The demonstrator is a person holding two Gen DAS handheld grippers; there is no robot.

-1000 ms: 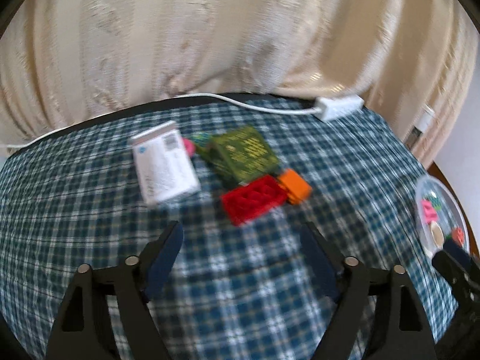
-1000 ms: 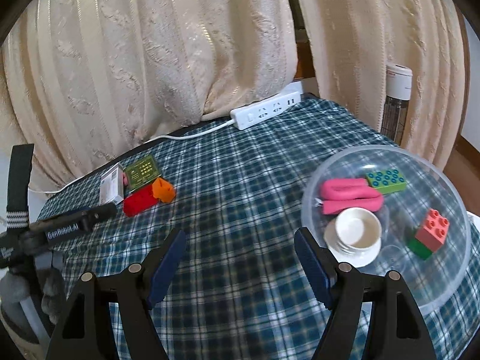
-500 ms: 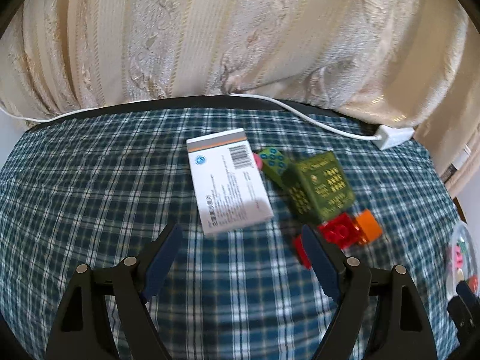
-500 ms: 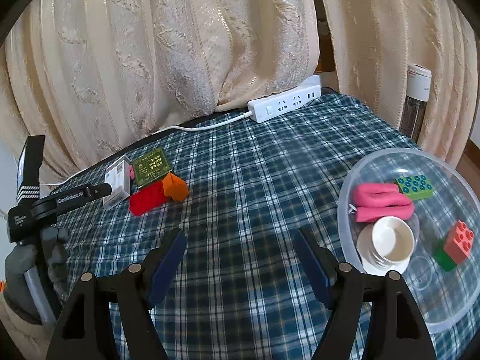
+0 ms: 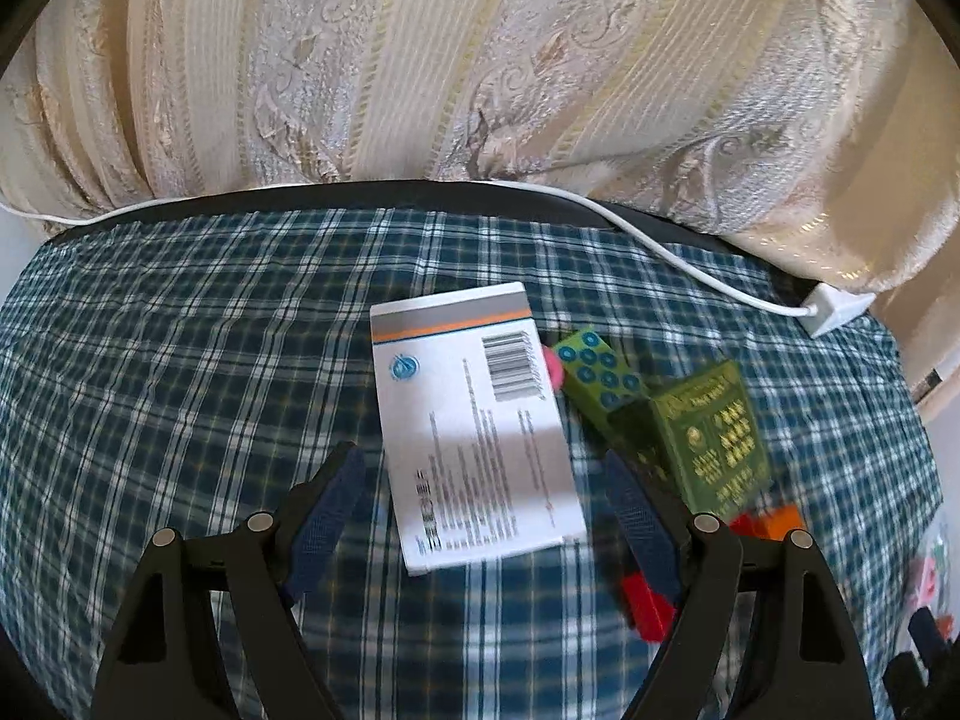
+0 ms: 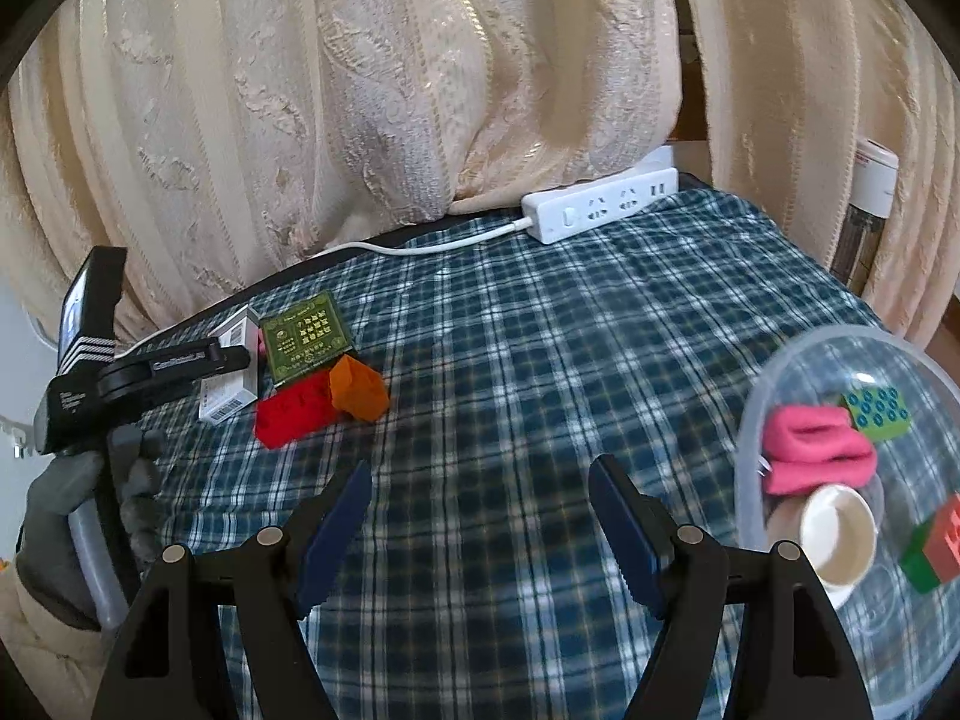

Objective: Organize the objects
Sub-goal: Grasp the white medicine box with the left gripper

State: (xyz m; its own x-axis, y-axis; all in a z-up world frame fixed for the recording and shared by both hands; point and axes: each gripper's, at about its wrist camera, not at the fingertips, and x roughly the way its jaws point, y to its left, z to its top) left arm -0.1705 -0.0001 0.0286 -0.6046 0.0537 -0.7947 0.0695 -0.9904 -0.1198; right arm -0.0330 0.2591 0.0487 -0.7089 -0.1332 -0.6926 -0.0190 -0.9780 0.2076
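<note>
A white carton (image 5: 474,426) lies on the plaid cloth, its near end between the fingers of my open left gripper (image 5: 480,516). Right of it lie a green studded brick (image 5: 591,372), a green box (image 5: 711,438), a red brick (image 5: 645,600) and an orange piece (image 5: 780,519). In the right wrist view the same cluster sits far left: carton (image 6: 231,387), green box (image 6: 306,336), red brick (image 6: 294,414), orange piece (image 6: 360,390). My right gripper (image 6: 480,516) is open and empty over bare cloth. A clear bowl (image 6: 780,378) at the right holds several items.
A white power strip (image 6: 600,207) and its cable (image 5: 660,246) lie along the table's back edge under cream curtains. The bowl holds a pink item (image 6: 816,450), a white cup (image 6: 840,534), a green brick (image 6: 879,414) and a red-green brick (image 6: 939,540).
My left gripper moved left and forward, from over the red brick to the white carton, which now lies between its fingers. The right gripper drifted left, so the bowl sits further right.
</note>
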